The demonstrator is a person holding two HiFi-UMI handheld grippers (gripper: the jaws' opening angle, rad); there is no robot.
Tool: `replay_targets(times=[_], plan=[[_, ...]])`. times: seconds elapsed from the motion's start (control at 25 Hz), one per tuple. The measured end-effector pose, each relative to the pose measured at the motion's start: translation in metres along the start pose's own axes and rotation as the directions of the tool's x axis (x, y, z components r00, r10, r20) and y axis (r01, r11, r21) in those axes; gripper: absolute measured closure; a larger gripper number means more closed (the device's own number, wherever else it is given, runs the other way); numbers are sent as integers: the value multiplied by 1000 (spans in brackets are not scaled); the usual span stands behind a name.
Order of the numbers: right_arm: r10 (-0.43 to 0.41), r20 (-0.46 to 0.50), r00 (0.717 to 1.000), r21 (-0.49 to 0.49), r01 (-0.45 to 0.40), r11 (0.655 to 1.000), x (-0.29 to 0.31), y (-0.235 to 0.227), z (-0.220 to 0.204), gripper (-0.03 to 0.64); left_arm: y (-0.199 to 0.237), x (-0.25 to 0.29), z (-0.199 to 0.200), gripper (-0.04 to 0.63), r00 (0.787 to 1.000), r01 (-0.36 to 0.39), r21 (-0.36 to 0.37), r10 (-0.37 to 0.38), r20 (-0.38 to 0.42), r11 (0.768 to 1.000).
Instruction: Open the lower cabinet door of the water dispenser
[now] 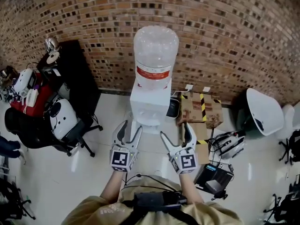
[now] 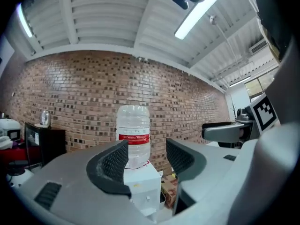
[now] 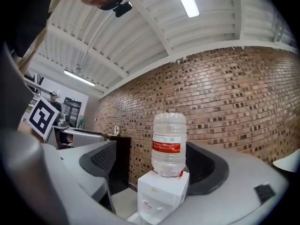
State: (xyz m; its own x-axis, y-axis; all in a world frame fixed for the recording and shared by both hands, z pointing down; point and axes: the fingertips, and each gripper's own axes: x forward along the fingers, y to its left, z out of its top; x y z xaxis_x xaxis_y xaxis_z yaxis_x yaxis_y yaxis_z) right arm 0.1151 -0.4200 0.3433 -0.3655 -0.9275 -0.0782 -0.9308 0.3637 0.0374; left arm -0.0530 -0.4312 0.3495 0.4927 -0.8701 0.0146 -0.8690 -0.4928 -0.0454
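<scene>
brick wall [image 1: 225, 36] was seen behind the water dispenser [image 1: 149, 108], which stood on the pale floor [image 1: 56, 182] between a black cabinet [image 1: 77, 76] and a taped cardboard box [image 1: 202, 109]. the left gripper [image 1: 131, 127] and right gripper [image 1: 176, 131] were held before it, not touching it, each with jaws spread wide.

I see the water dispenser [image 1: 149, 108], a white boxy unit, standing upright on the pale floor [image 1: 108, 130] with its back close to the brick wall [image 1: 225, 32]. A large clear bottle [image 1: 155, 55] with a red label [image 1: 153, 75] stands neck-down on its top, and two small taps [image 3: 152, 207] show on the upper part of its front face. I cannot make out its lower cabinet door in any view, since the front below the taps is out of sight.
</scene>
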Motion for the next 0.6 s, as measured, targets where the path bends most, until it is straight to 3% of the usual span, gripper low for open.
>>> replay_targets(times=[0.28, 0.6], plan=[[-26, -3, 1000, 21, 26, 999, -1, -7, 0, 151, 6, 0, -13, 365, 999, -37, -13, 37, -24, 999], [-107, -20, 994, 15, 107, 994, 4, -18, -5, 152, 3, 6, -16, 365, 999, -22, 7, 23, -42, 1000]])
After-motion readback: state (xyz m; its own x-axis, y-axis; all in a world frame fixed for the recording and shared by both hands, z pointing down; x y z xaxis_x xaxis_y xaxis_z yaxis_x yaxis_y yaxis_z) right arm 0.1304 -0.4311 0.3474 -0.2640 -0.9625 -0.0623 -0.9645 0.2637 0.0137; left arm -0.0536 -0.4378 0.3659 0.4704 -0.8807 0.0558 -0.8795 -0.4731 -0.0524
